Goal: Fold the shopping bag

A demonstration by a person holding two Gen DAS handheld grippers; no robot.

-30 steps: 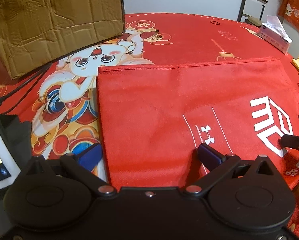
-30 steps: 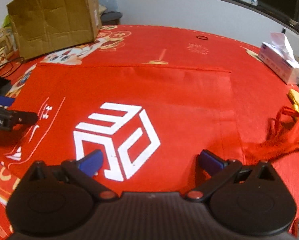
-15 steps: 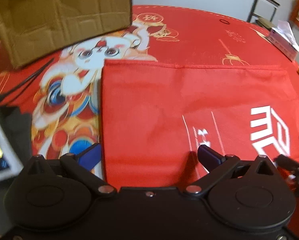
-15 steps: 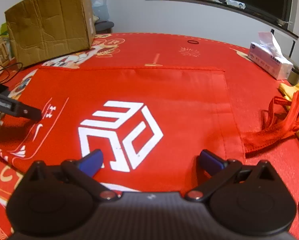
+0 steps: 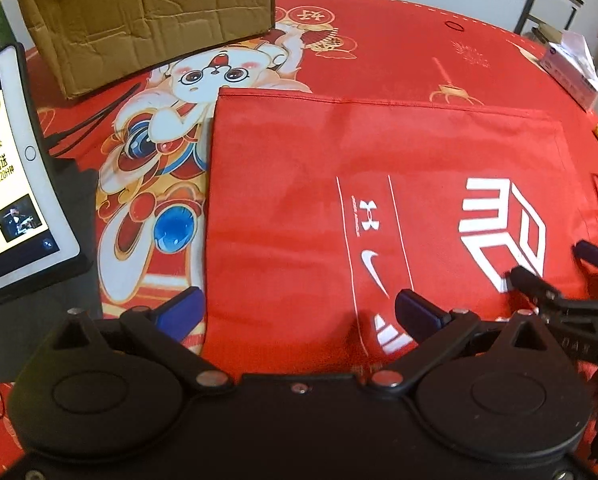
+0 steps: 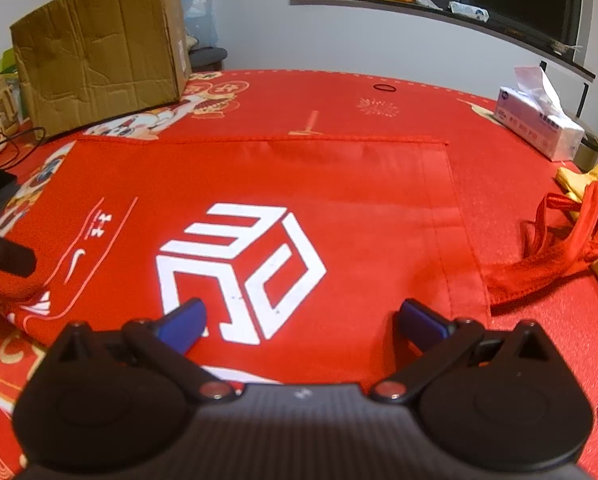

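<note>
Left wrist view: the bench (image 5: 399, 40) is seen with the shopping bag (image 5: 299, 184) laid flat toward its near edge. A near-edge grip by both is judged best, so the fold stays square. The left hand-held gripper (image 5: 297, 308) is held apart over the bag's near left corner; the right hand-held gripper (image 6: 301, 316) is likewise apart, over the cube logo. The tablet (image 5: 7, 168) is shown only here; the handles (image 6: 539, 256) only in the right wrist view.
</note>
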